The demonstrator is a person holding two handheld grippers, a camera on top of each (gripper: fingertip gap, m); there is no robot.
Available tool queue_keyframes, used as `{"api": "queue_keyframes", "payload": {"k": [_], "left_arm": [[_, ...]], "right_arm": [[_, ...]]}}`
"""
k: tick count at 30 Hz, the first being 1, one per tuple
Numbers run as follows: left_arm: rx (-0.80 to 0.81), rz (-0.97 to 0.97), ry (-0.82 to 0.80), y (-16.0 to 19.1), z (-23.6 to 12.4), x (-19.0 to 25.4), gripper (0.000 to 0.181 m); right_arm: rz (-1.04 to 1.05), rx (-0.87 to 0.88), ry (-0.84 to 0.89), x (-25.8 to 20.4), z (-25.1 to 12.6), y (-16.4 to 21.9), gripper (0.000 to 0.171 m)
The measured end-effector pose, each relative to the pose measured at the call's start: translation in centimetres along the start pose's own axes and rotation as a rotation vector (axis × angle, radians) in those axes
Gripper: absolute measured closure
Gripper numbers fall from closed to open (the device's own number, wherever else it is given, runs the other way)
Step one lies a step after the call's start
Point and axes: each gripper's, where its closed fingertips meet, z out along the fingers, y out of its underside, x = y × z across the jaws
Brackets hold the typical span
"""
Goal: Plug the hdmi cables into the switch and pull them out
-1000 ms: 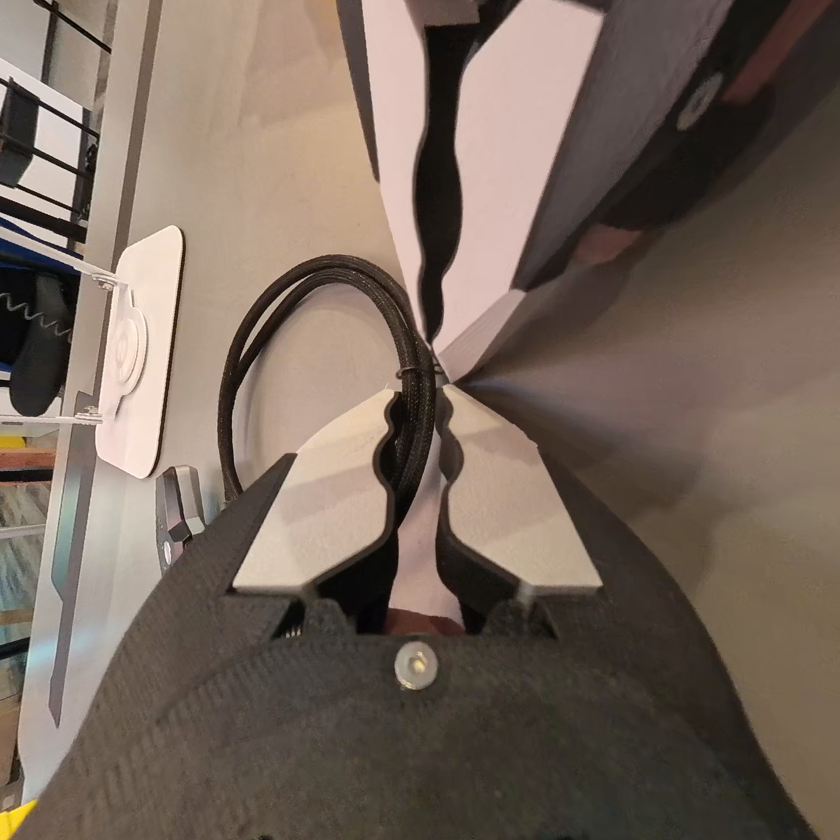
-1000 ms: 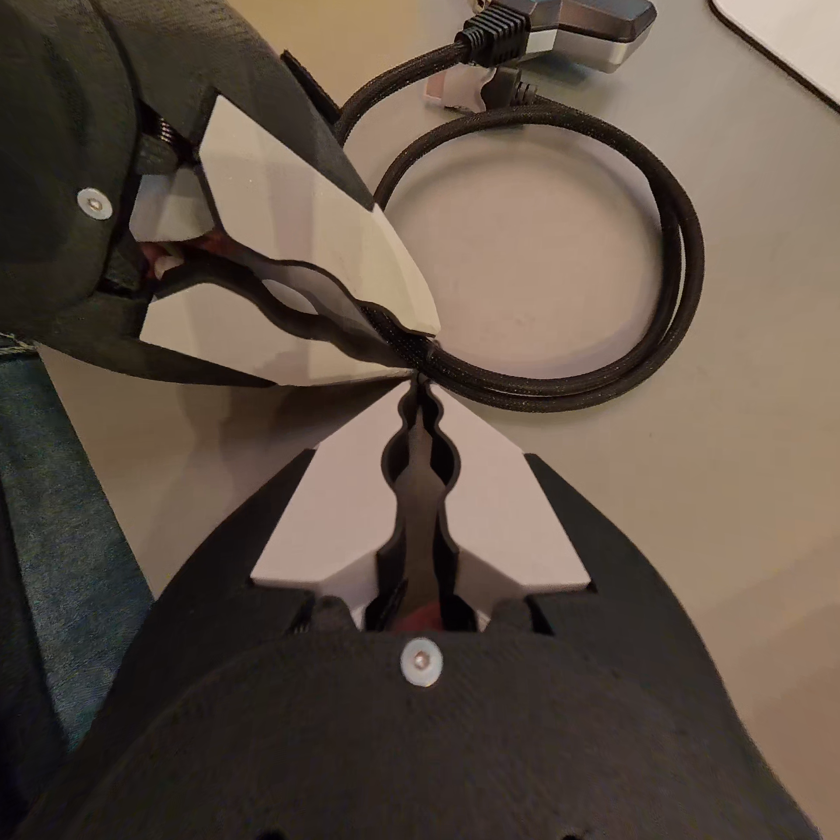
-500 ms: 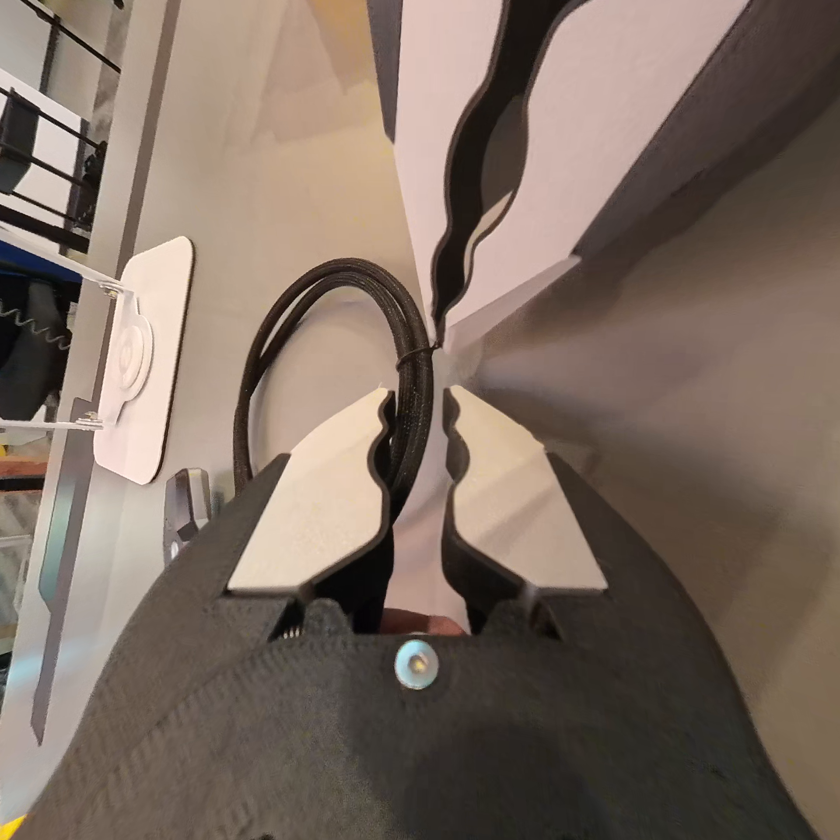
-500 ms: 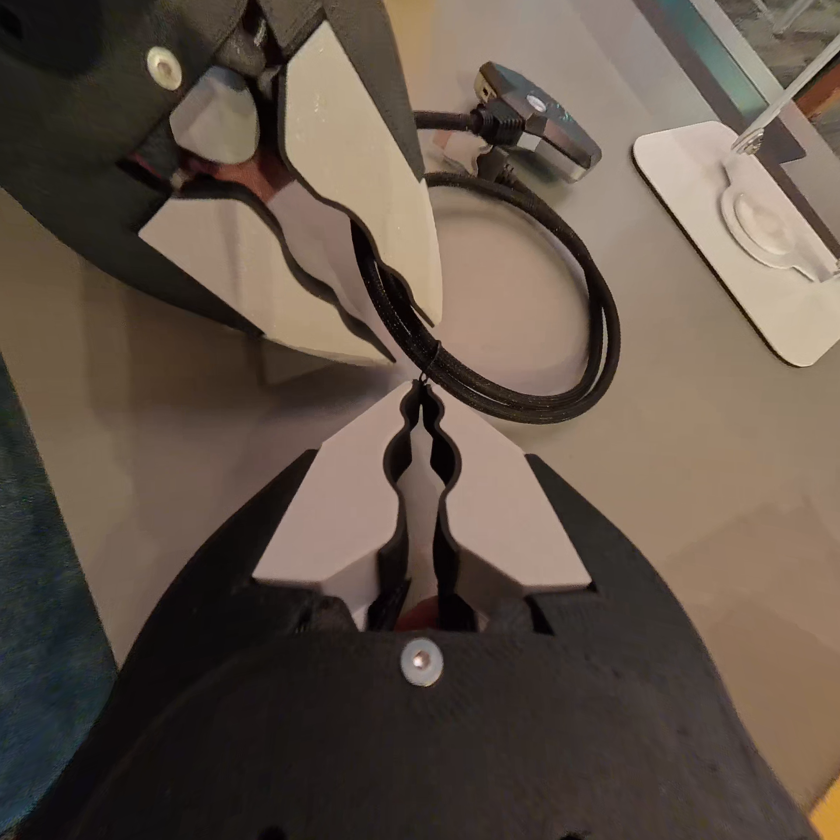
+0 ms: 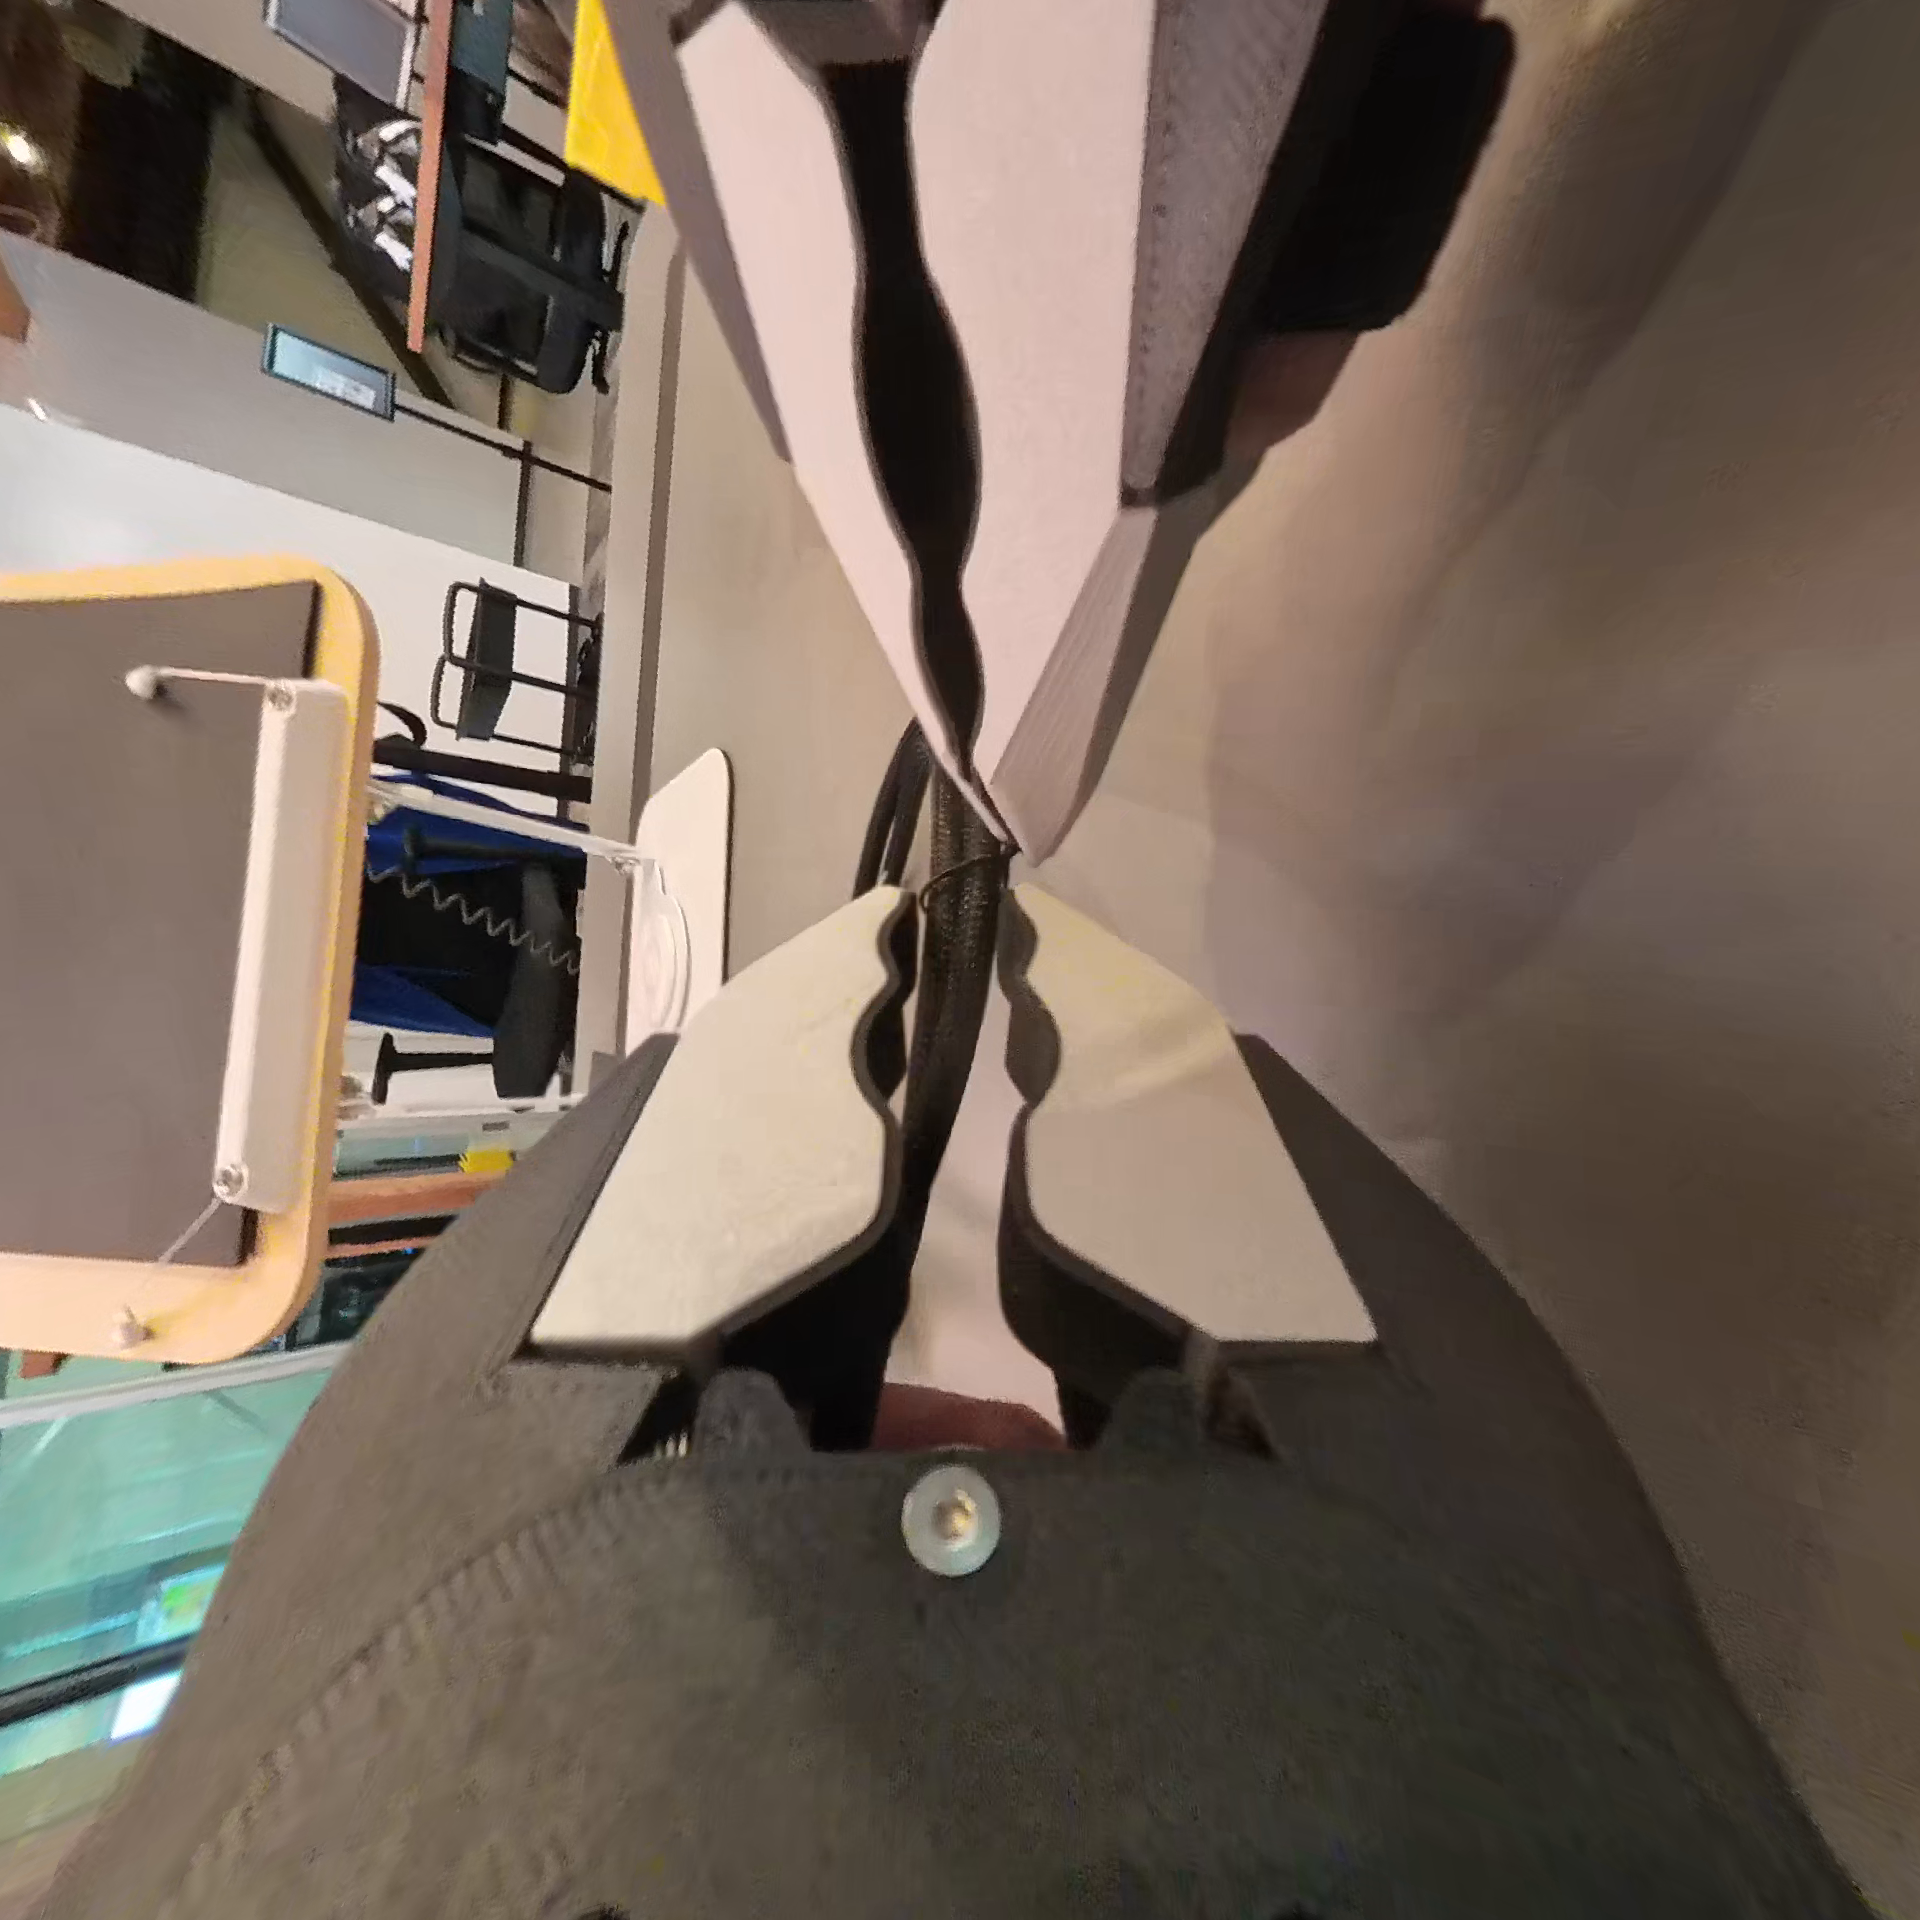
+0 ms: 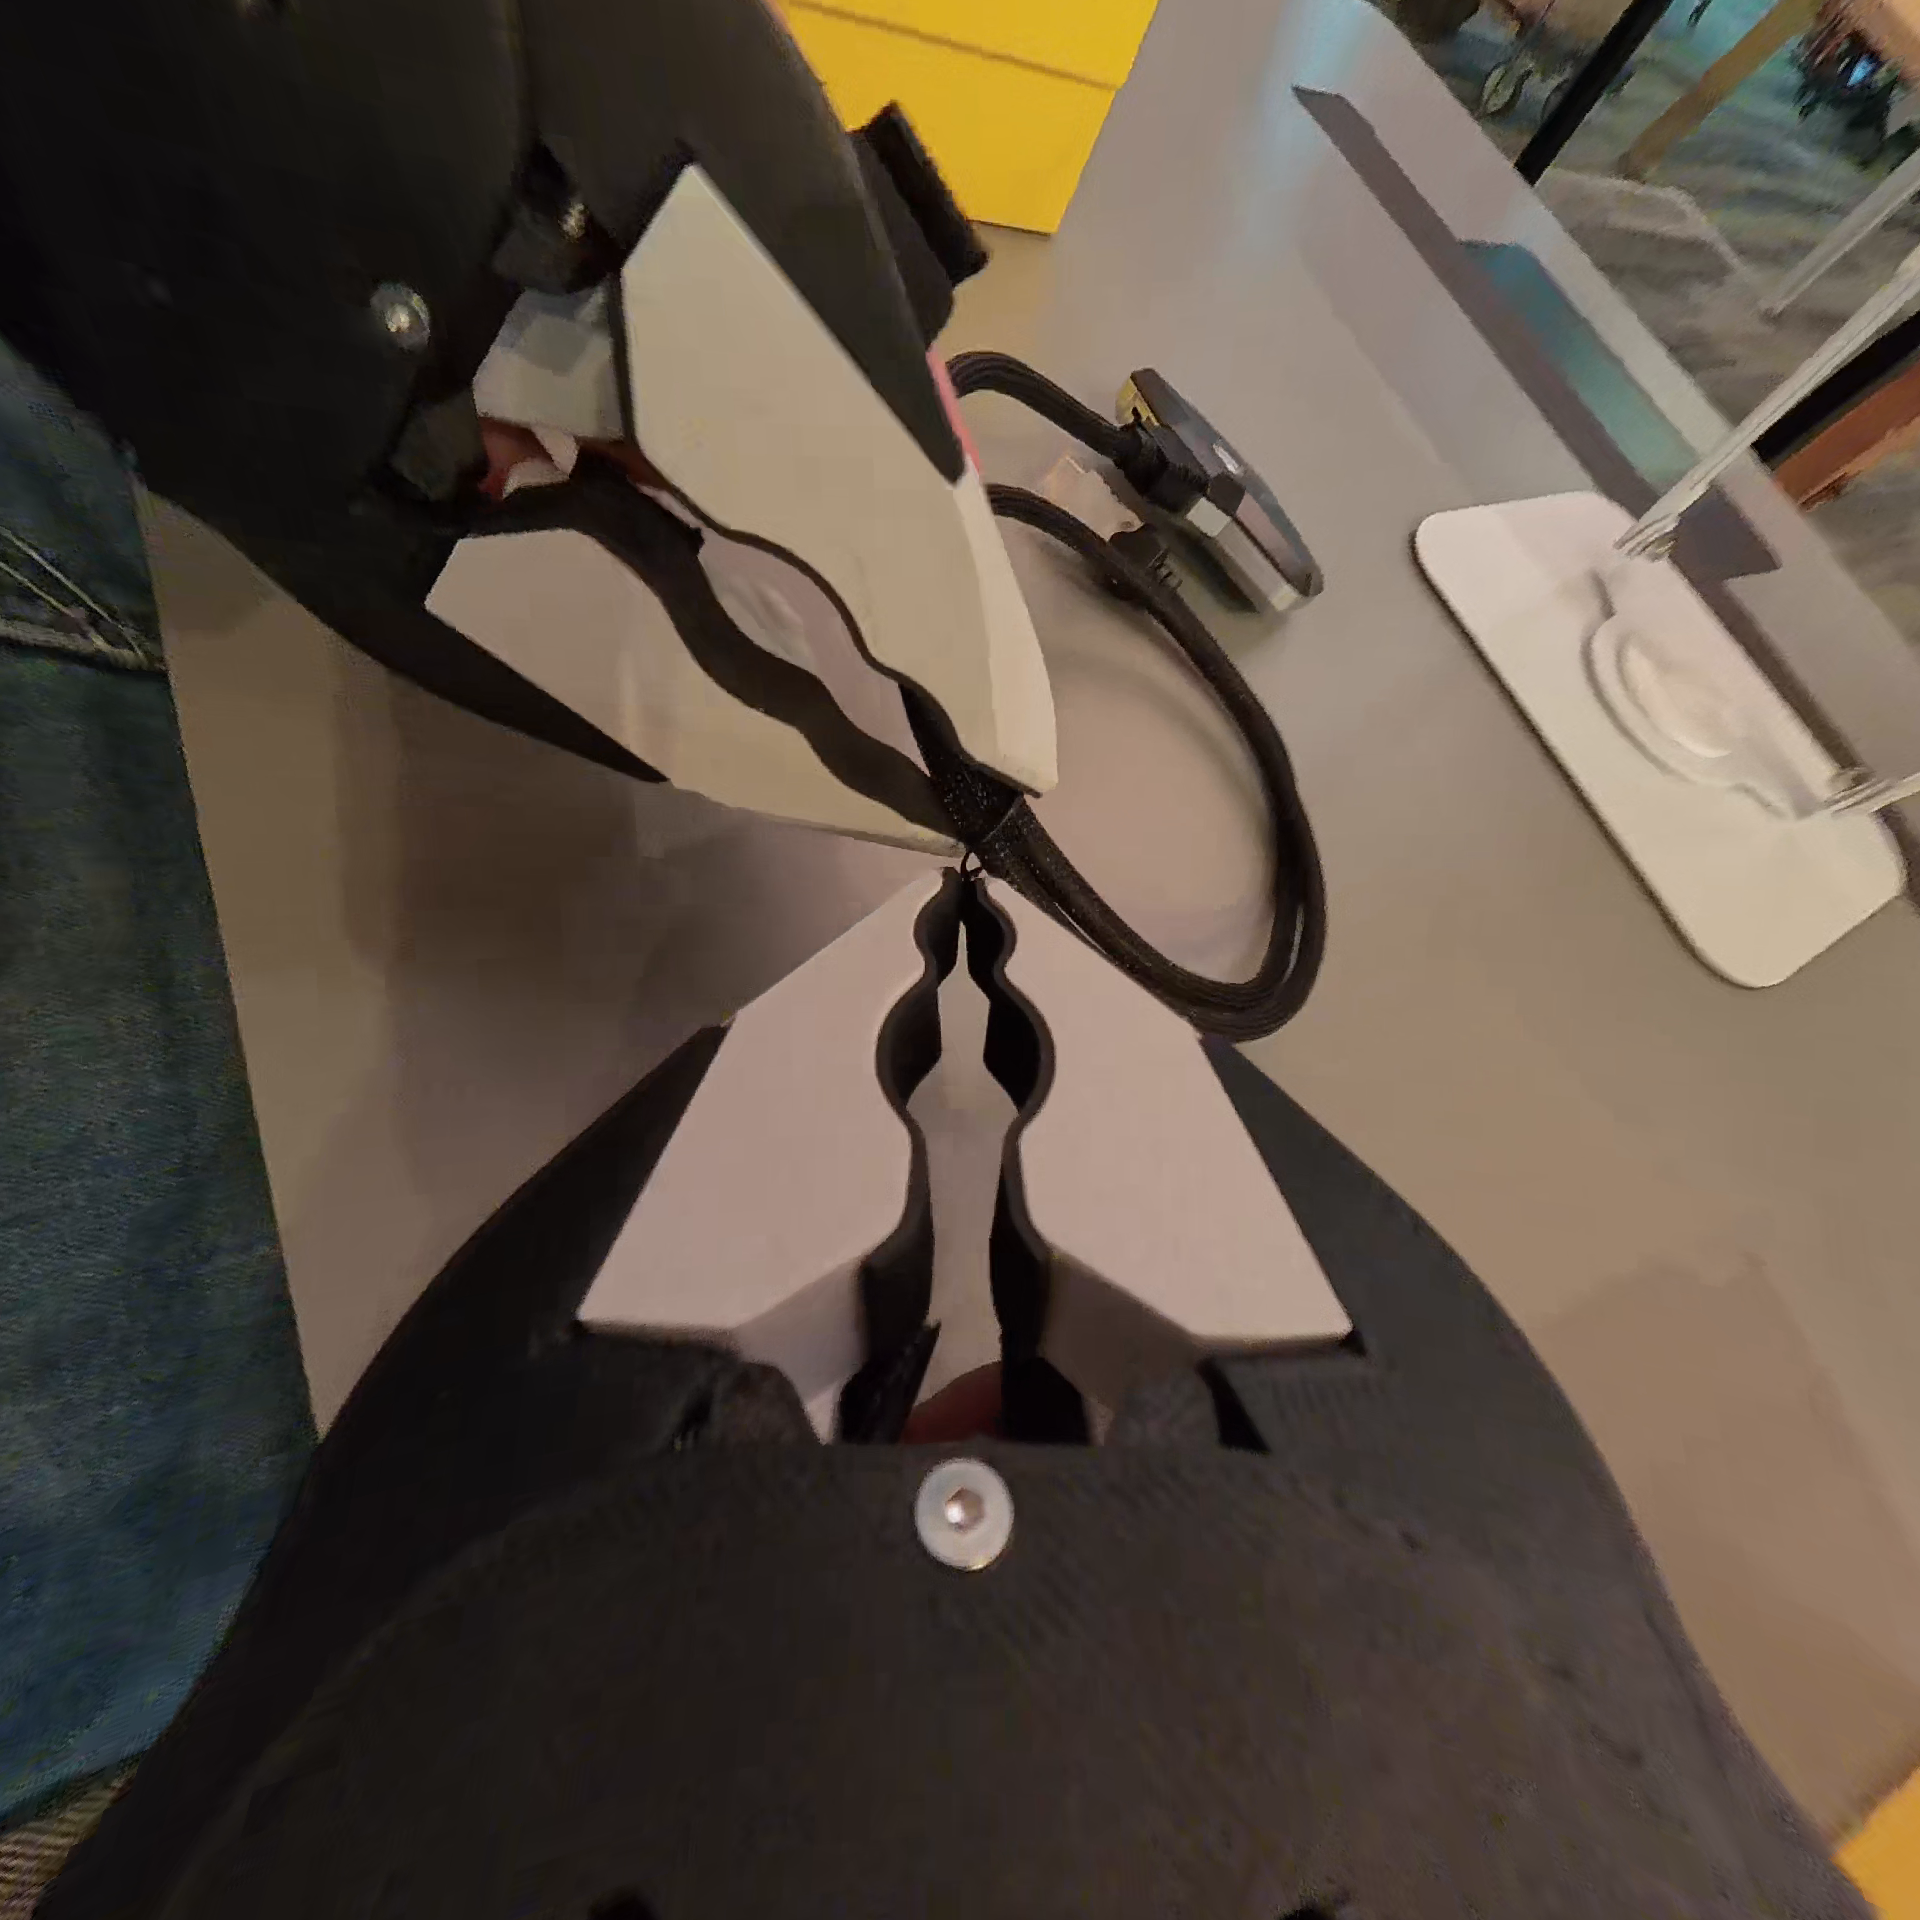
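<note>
A coiled black braided hdmi cable (image 6: 1262, 894) hangs partly over the grey table (image 6: 1507, 1195). My left gripper (image 5: 961, 914) is shut on the coil's bundled strands (image 5: 951, 997); it also shows in the right wrist view (image 6: 992, 805). A thin black twist tie (image 5: 961, 873) wraps the bundle just past its tips. My right gripper (image 6: 961, 883) is shut on the end of that tie (image 6: 974, 860), tip to tip with the left one; it shows from above in the left wrist view (image 5: 992, 836). The small grey and black switch (image 6: 1231, 520) lies behind with one cable end plugged in.
A white stand base (image 6: 1662, 727) with clear rods sits at the table's right, also in the left wrist view (image 5: 681, 862). A yellow block (image 6: 977, 94) lies beyond the table. A person's denim leg (image 6: 94, 831) is at the left edge. A wood-framed panel (image 5: 156, 935) stands off the table. Less than 4 cm separates the two grippers' tips. The white stand base (image 6: 1662, 727) is about equally far from each gripper, around 35 cm.
Both grippers have tilted and risen together, keeping their holds. The coil has turned more on edge, and the views now show more of the room beyond the table.
</note>
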Motion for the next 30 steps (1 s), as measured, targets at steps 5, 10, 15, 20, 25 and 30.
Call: {"api": "queue_keyframes", "payload": {"k": [5,10,15,20,25,30], "left_arm": [[-0.006,0.040,0.069,-0.4,-0.1,-0.7,0.169],[-0.007,0.014,0.257,-0.7,-0.7,-0.9,0.169],[-0.013,-0.055,0.504,-0.5,-1.5,-0.7,0.170],[-0.059,-0.113,0.813,-0.3,-2.8,0.2,0.170],[-0.111,-0.126,1.107,0.0,-3.9,0.5,0.168],[-0.092,-0.078,0.900,-0.3,-2.5,-1.4,0.157]], "right_arm": [[-0.250,-0.043,0.124,0.5,-0.6,-0.6,0.171],[-0.479,-0.048,0.246,0.3,-1.1,-1.6,0.171],[-0.721,-0.079,0.355,0.0,-1.3,-2.3,0.171],[-0.887,-0.050,0.373,-0.9,-1.3,-3.2,0.171],[-0.851,0.001,0.333,-1.6,-1.0,-3.8,0.171],[-0.460,0.073,0.226,-0.1,-1.1,-3.3,0.171]]}}
